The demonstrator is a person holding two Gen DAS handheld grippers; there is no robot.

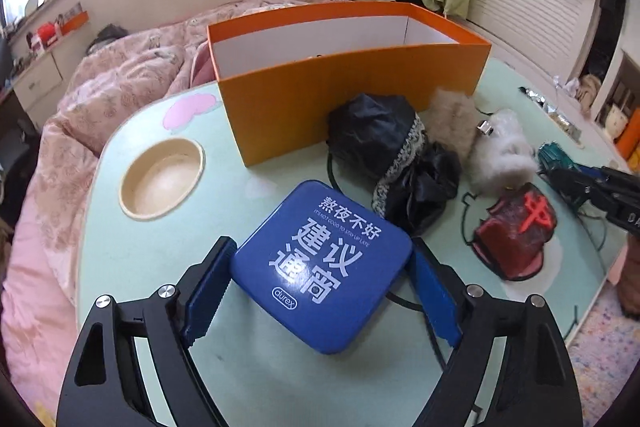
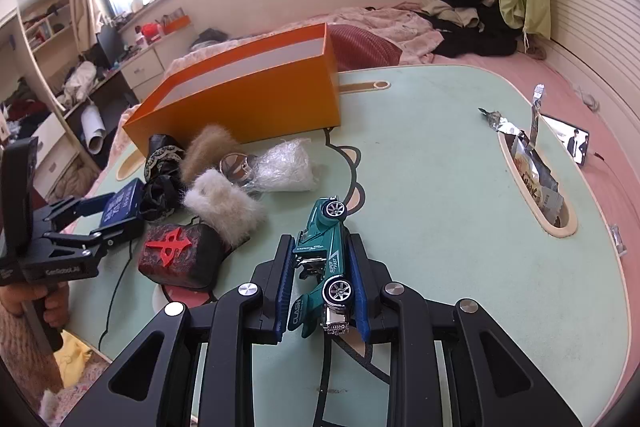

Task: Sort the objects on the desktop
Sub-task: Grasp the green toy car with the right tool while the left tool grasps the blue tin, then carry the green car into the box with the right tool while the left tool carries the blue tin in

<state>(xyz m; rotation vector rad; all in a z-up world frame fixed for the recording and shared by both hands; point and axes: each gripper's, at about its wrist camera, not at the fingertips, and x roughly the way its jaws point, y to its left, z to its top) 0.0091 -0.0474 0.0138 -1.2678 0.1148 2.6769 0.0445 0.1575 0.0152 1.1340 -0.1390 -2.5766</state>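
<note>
The left gripper, black with blue fingers, sits low in the middle of its view, fingers wide around a blue square tin. The right gripper, low in the middle too, squeezes a green toy car. A hand at lower left holds the left gripper's handle.

The blue tin reads "durex" (plus Chinese characters); the green toy car reads "CLASH", "SUPER FAST".
</note>
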